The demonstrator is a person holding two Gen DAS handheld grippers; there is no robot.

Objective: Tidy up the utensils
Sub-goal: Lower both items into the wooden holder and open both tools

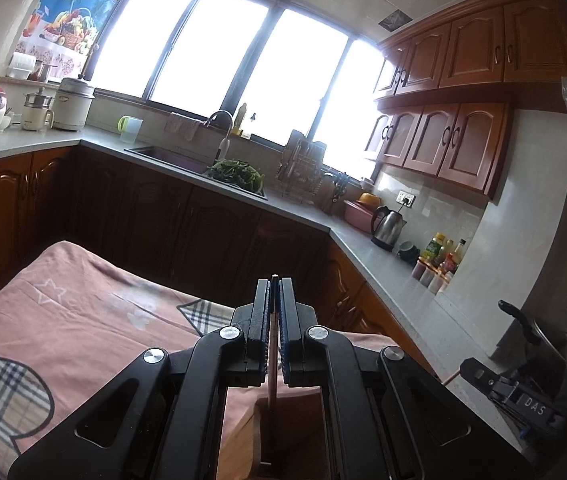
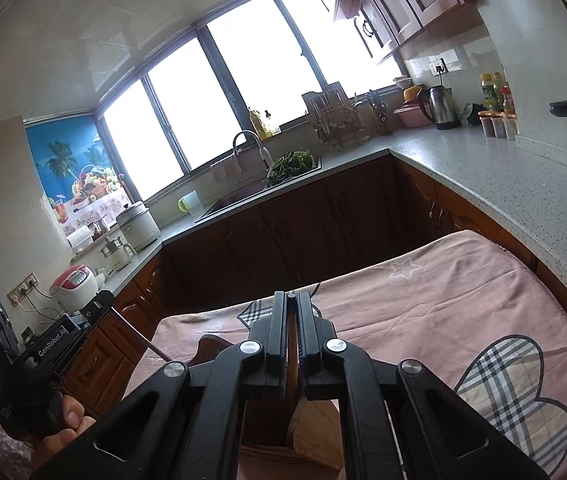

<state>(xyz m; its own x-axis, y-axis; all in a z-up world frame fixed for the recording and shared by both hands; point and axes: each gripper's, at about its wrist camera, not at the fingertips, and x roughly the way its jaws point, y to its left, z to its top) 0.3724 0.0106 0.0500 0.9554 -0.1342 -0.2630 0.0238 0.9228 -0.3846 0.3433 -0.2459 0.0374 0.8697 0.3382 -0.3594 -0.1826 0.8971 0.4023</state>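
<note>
Your left gripper [image 1: 274, 280], marked "GenRobot.AI", clamps a thin rod [image 1: 272, 364]; your right gripper [image 2: 291, 294] clamps a wooden utensil [image 2: 311, 420] above the pink cloth's [image 2: 463, 300] near edge.

Black plastic left claw [image 1: 274, 280], right claw [image 2: 291, 294]; silver pivot screws; "GenRobot.AI" lettering; bare-skinned hand [image 2: 69, 426]

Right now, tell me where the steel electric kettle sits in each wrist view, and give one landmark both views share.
Left wrist: steel electric kettle at right of centre, on the counter beside the pink basin.
Right wrist: kettle at upper right, on the counter near the wall socket.
Shared landmark: sink faucet under the window.
</note>
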